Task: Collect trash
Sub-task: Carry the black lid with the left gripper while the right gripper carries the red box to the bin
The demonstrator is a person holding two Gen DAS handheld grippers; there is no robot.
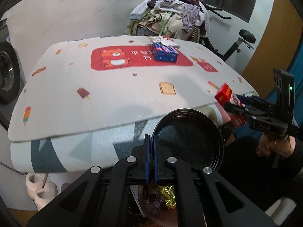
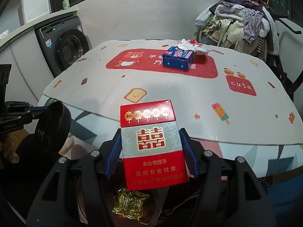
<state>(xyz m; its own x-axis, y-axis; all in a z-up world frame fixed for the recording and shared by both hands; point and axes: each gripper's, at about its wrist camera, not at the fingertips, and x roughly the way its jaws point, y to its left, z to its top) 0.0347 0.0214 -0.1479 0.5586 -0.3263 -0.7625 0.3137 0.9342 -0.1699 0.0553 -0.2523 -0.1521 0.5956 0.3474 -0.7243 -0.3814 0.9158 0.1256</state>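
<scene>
left wrist: left gripper (image 1: pixel 151 147) pinched tight on black bowl (image 1: pixel 189 140) rim, over bin (image 1: pixel 151 208). right wrist: right gripper (image 2: pixel 150 151) clamps red cigarette box (image 2: pixel 151 145) over bin; blue box (image 2: pixel 178 60), crumpled wrapper (image 2: pixel 191 45) left on table (image 2: pixel 189 104).

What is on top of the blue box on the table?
Crumpled white wrappers with red print lie over the back top edge of the blue box and spill onto the mat behind it. What lies beneath them is hidden.
</scene>
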